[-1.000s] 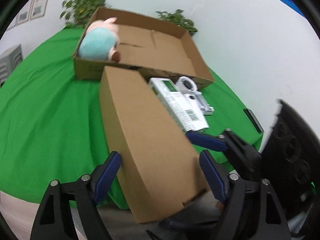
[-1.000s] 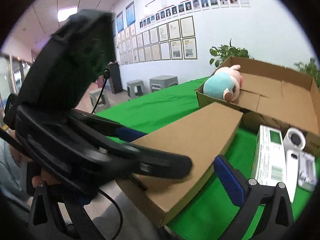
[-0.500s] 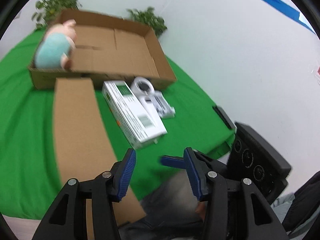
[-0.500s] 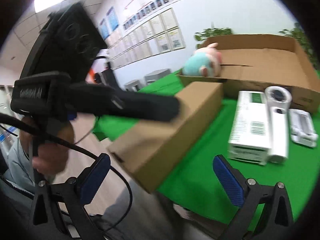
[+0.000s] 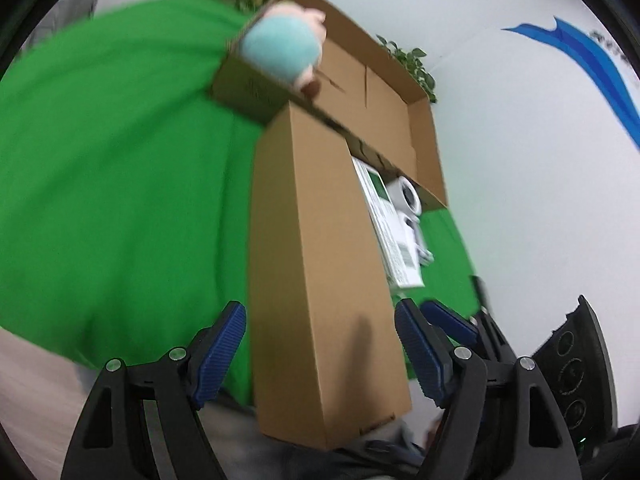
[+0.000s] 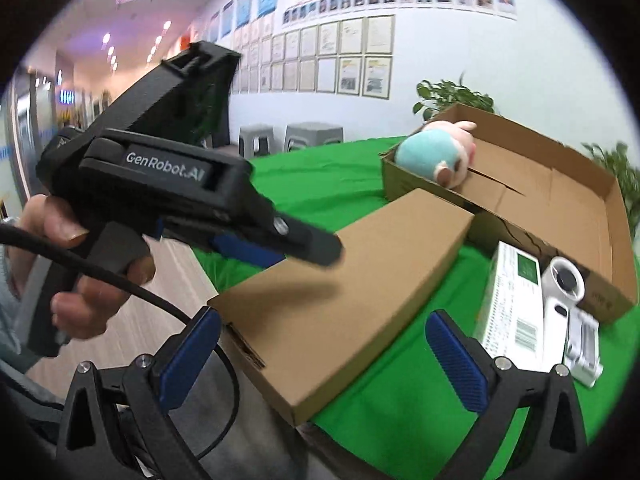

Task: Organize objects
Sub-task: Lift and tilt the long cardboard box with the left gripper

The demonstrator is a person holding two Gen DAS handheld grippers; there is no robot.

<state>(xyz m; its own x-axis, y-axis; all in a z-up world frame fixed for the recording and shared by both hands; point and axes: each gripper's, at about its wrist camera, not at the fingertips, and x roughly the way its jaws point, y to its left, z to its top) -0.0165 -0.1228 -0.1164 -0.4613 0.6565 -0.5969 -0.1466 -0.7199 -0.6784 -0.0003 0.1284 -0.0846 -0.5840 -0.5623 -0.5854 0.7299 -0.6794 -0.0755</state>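
A long closed brown cardboard box (image 5: pixel 320 264) lies on the green table and overhangs its near edge; it also shows in the right wrist view (image 6: pixel 344 292). My left gripper (image 5: pixel 320 344) is open, its blue pads on either side of the box's near end without gripping it. In the right wrist view the left gripper (image 6: pixel 276 248) hovers over the box. My right gripper (image 6: pixel 324 360) is open around the box's near corner. A white packaged box (image 6: pixel 516 312), a white device (image 6: pixel 564 292) and a small white item (image 6: pixel 584 352) lie to the right.
A large open shallow cardboard box (image 6: pixel 592 216) stands behind, with a teal and pink plush toy (image 6: pixel 436 156) in its left corner. The green cloth (image 5: pixel 120 180) covers the table. Potted plants (image 6: pixel 452 96) and grey stools (image 6: pixel 292 136) stand behind.
My left gripper swung right off the long box, then came back and opened wider around its near end. My right gripper stayed open at the box's corner.
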